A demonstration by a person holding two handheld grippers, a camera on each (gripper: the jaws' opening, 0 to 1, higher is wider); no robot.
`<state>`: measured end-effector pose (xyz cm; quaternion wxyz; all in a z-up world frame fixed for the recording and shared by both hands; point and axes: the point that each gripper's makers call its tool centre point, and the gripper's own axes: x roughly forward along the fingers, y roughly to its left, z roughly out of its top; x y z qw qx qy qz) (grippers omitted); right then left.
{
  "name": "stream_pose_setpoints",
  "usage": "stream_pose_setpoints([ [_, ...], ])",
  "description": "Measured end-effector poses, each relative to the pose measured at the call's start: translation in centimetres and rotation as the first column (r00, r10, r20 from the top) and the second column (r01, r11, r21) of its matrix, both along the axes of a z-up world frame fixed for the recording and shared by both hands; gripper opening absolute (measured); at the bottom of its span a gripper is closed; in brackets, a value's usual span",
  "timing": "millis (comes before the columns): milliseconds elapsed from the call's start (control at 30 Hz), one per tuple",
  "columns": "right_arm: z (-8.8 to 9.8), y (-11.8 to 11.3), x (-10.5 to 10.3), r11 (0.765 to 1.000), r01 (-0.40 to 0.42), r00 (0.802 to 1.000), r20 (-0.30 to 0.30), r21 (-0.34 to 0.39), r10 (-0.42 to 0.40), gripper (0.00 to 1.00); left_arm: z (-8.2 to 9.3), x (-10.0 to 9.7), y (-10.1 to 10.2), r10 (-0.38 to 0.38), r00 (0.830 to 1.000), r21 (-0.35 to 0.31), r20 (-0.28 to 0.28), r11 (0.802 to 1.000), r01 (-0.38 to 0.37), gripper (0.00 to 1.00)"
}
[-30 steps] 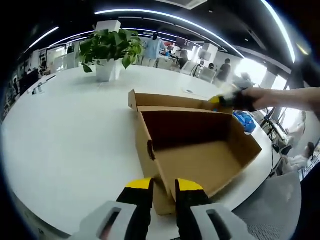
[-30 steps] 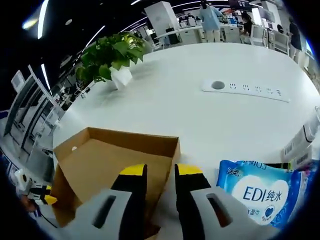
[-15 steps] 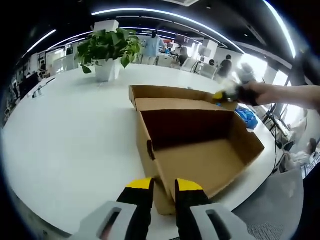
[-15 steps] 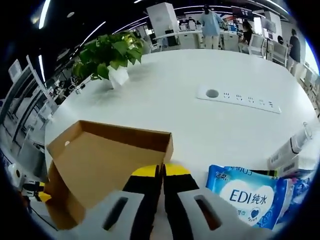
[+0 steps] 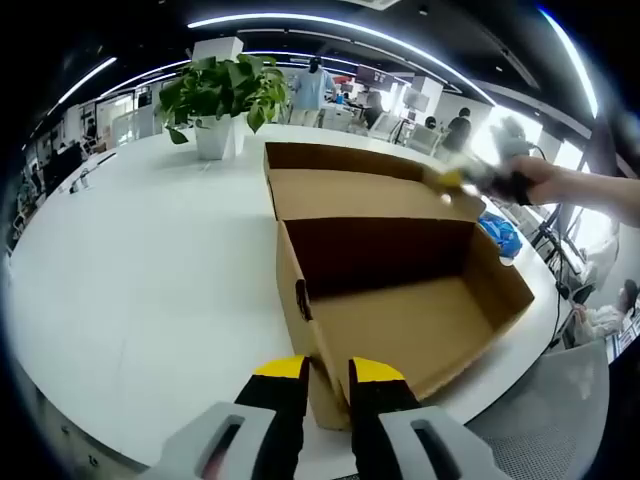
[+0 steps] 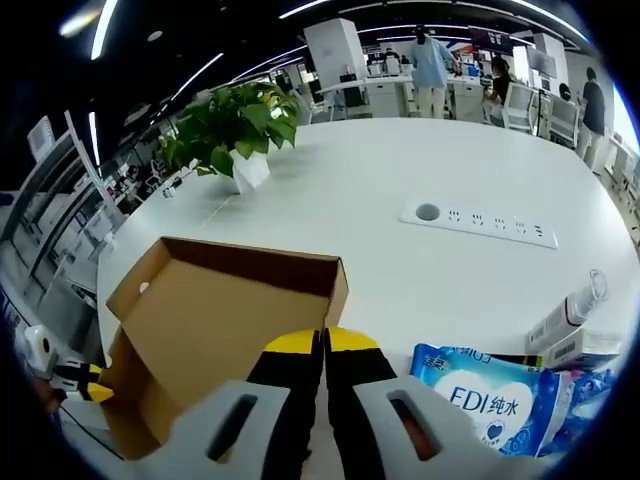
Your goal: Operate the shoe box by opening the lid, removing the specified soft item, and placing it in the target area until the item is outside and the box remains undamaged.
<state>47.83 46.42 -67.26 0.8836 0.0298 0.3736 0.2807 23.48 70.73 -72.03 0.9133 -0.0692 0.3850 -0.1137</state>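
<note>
Left gripper view: the shoe box (image 5: 400,300) sat open on the white table (image 5: 130,270), interior bare cardboard. The left gripper (image 5: 325,372) was at the box's near corner, yellow-tipped jaws pinching the cardboard wall there. The lid (image 5: 350,185) was hinged at the far side and tilted up and back. The right gripper (image 5: 470,180) came in from the right, blurred, held by a person's hand (image 5: 535,180), touching the lid's far right edge.

Right gripper view: the right gripper (image 6: 322,345) had its jaws pressed together at the lid's (image 6: 220,310) edge; could not tell whether cardboard was between the tips. The left gripper (image 6: 75,385) showed small at the lower left by the box's corner.

The soft item, a blue and white wipes pack (image 6: 490,405) marked "EDI", lay on the table (image 6: 400,230) just right of the right gripper, outside the box. In the left gripper view a blue packet (image 5: 497,238) showed beyond the box's right wall.

Also on the table: a potted plant (image 5: 220,105) at the far side, a power strip (image 6: 480,222) set into the top, small boxes (image 6: 570,325) near the right edge. People stood among desks in the background.
</note>
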Motion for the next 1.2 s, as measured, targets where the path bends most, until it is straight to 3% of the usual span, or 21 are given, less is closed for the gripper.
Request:
stream_pose_setpoints([
  [500, 3.5, -0.2, -0.6, 0.994, -0.105, 0.984, 0.146, -0.018, 0.107, 0.00, 0.2, 0.0, -0.1, 0.046, 0.999, 0.007, -0.019, 0.999, -0.045, 0.14],
  [933, 7.8, 0.2, -3.9, 0.984, -0.179, 0.950, 0.257, -0.009, 0.175, 0.00, 0.2, 0.0, -0.5, 0.053, 0.999, -0.002, -0.013, 0.999, -0.053, 0.15],
  [1200, 8.4, 0.2, -6.6, 0.975, -0.213, 0.925, 0.310, -0.055, 0.220, 0.00, 0.3, -0.1, -0.8, 0.049, 0.999, -0.013, -0.009, 0.999, -0.049, 0.17],
])
